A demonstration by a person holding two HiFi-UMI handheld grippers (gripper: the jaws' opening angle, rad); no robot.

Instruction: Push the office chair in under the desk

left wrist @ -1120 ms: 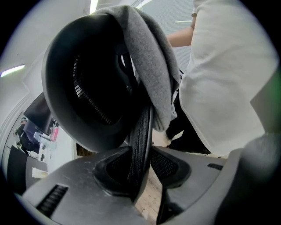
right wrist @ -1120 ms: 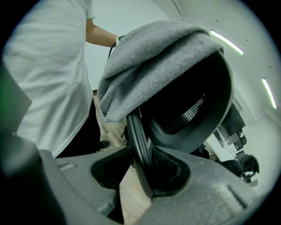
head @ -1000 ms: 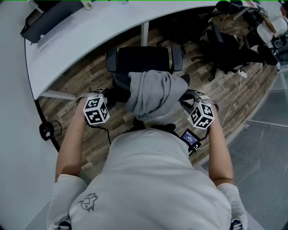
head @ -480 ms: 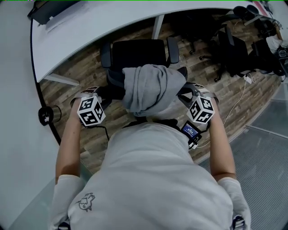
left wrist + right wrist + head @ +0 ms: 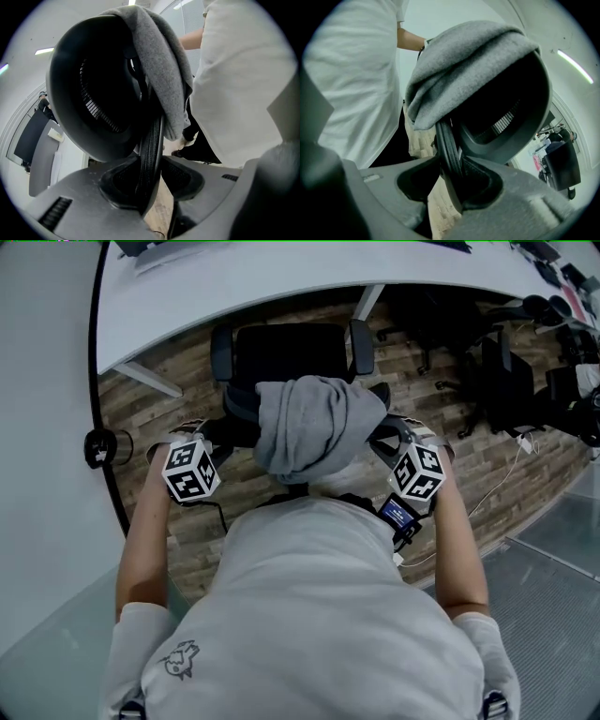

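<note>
Floor (image 5: 441, 442): wood-look planks in mixed browns. At right it gives way to grey metal grating (image 5: 553, 587). Plain grey wall panel (image 5: 47, 427) at left.

Desk (image 5: 281, 277): white, smooth top with a curved front edge, running across the far side on a slim white leg (image 5: 367, 302). More black chairs (image 5: 506, 381) are crowded under its right part.

Person's light T-shirt (image 5: 309, 615) fills the near foreground, bare forearms out to either side.

Office chair (image 5: 286, 352): black, with padded armrests. The front of the seat sits just at the desk's edge and the backrest is out over the floor, toward the person. Backrest has a hard moulded shell with a ribbed mesh panel and a thin rim.

Grey fleece garment (image 5: 309, 423): soft, matte, draped in folds over the top of the backrest.

Left gripper (image 5: 149, 187): grey moulded jaws with dark pads, partly spread, pinching the left rim of the backrest, which stands edge-on between the pads.

Right gripper (image 5: 452, 180): same build, same moderate spread, pinching the right rim, with garment folds hanging just above.
</note>
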